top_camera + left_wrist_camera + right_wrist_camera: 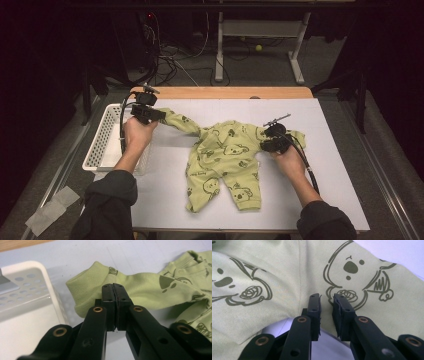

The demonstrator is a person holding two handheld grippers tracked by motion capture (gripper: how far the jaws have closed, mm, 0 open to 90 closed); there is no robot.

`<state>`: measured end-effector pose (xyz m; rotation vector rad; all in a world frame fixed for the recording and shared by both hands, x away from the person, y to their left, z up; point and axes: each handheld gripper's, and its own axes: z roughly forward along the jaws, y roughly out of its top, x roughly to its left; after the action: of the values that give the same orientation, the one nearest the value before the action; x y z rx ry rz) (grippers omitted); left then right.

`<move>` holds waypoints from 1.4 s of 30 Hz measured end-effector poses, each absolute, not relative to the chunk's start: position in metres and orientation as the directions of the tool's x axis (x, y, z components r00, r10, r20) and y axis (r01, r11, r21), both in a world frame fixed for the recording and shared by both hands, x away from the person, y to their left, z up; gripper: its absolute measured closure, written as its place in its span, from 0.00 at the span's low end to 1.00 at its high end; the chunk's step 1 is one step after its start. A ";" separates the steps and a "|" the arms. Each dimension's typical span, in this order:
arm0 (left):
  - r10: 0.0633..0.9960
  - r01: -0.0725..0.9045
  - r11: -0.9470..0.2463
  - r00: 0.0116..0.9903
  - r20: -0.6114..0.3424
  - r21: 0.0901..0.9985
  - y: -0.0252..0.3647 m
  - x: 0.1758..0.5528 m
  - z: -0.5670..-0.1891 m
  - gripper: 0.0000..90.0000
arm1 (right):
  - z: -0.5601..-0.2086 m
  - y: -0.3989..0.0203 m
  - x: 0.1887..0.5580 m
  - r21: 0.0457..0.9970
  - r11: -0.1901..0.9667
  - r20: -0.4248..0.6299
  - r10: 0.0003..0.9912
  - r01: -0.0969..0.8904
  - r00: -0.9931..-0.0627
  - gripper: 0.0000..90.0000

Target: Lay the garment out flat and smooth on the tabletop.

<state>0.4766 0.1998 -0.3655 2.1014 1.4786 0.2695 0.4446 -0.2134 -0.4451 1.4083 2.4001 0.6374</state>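
Romper (225, 160) lies mid-mat (330, 165), legs toward person. Left gripper (156, 116) clamps sleeve (100, 285) near cuff, stretched toward basket (102, 137). Right gripper (272, 145) slightly parted over other shoulder; grip unclear. Spreading partly done, folding left.

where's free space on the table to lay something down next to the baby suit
Bare mat right of the baby suit, a strip along the far edge by the wooden rim, and a patch between the basket and the suit's legs. The middle is crowded.

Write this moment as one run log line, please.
left tool: shut on sleeve | right tool: slightly open over romper | basket: left of table
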 end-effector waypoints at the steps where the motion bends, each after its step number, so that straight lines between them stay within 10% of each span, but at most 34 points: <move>1: 0.917 0.809 -0.248 0.374 -0.141 0.533 0.201 0.477 -0.368 0.95 | -0.445 -0.213 0.445 0.507 0.426 -0.022 0.876 0.749 -0.483 0.86; 42: 0.840 0.833 -0.395 0.498 -0.214 0.386 0.097 0.510 -0.404 0.59 | -0.446 -0.215 0.444 0.513 0.422 -0.014 0.875 0.747 -0.484 0.86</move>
<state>0.5102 0.0971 -0.4037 2.3017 1.3810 0.0215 0.4443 -0.2148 -0.4456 1.4084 2.4003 0.6526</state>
